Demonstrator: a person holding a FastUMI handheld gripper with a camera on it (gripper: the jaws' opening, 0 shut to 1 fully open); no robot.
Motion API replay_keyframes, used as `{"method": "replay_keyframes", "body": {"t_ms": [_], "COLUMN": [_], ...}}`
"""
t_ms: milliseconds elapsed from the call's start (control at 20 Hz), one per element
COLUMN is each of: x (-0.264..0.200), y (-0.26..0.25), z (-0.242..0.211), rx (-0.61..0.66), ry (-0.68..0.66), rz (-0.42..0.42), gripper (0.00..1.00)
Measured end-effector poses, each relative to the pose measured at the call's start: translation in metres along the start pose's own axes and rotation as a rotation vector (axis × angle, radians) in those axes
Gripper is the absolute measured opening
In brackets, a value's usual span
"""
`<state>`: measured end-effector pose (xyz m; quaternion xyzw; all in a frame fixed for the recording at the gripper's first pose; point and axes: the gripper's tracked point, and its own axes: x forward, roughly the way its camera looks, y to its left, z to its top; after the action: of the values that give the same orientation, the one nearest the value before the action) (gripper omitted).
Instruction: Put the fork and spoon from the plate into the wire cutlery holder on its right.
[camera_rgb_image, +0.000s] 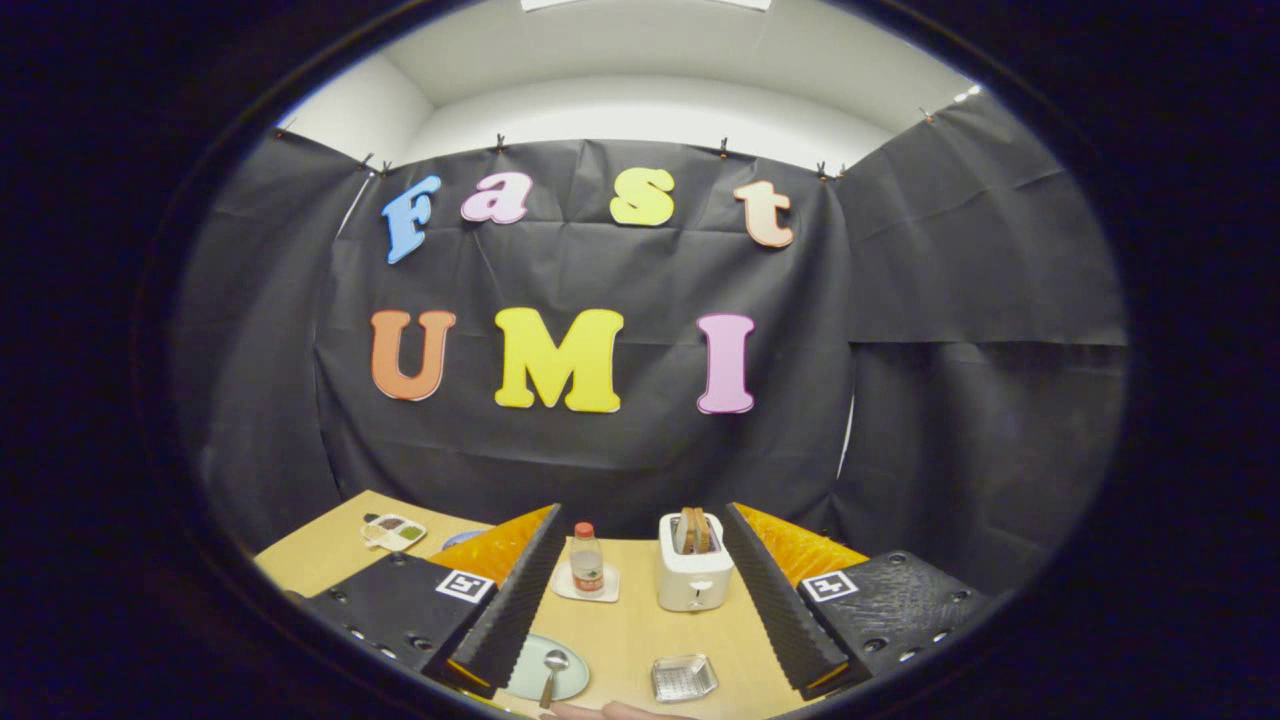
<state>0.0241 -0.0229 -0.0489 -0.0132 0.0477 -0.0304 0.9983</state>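
A metal spoon (551, 674) lies on a pale green plate (572, 680) at bottom centre, left of the square wire holder (684, 678).

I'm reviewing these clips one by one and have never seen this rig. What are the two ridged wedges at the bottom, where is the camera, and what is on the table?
The camera rides on a hand-held gripper and looks forward along it. The two ridged wedges are its fingers, spread wide apart and holding nothing.

Between them, on the wooden table, lies a pale plate with a spoon on it; I cannot make out a fork. To its right sits a small wire cutlery holder. Beyond them stand a bottle on a coaster and a white toaster with bread in it. A small divided tray lies beyond the left finger. A bit of someone's hand shows at the near table edge.
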Motion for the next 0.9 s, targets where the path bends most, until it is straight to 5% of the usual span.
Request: {"method": "replay_keyframes", "body": {"t_ms": [350, 900], "x": [0.013, 0.035], "y": [0.03, 0.104], "z": [-0.046, -0.235], "rx": [-0.007, -0.081], "ry": [0.079, 0.504], "rz": [0.065, 0.216], "gripper": [0.96, 0.96]}}
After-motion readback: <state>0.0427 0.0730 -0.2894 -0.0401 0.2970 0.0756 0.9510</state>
